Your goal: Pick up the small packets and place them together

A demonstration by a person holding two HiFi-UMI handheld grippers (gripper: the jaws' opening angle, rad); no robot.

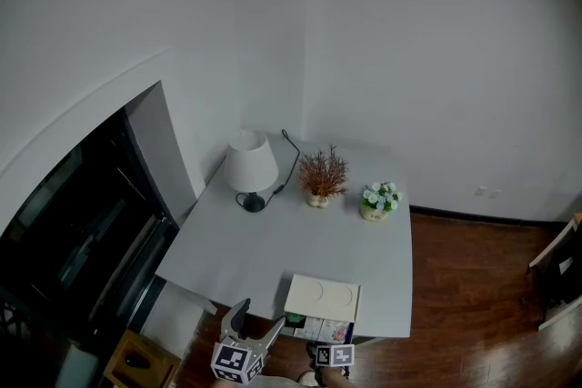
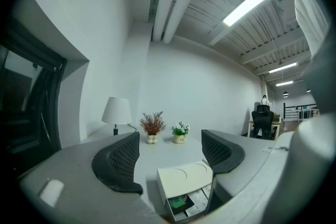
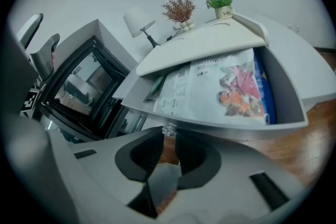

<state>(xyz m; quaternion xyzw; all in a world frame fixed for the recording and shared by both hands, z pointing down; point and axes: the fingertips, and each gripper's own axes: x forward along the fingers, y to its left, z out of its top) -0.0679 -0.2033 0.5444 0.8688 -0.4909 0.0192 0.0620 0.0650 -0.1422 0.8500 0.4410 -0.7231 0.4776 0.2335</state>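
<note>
A white box [image 1: 324,296] stands at the front edge of the white table [image 1: 273,250], and its drawer [image 3: 231,126] is pulled open. Inside lie small packets: a colourful printed one [image 3: 239,86], a white printed one [image 3: 178,93], a green one [image 2: 178,202] and a blue one [image 3: 261,86]. My right gripper [image 3: 169,136] sits just below the drawer front, shut on the drawer's small clear knob [image 3: 168,129]. Left of the box, my left gripper [image 2: 170,139] is held level and open, with nothing between its fingers; the box lies ahead of it.
At the back of the table stand a white lamp [image 1: 250,164], a dried reddish plant [image 1: 321,176] and a small pot of flowers [image 1: 379,201]. A black cabinet [image 1: 82,241] borders the table's left side. There is wooden floor [image 1: 473,286] to the right.
</note>
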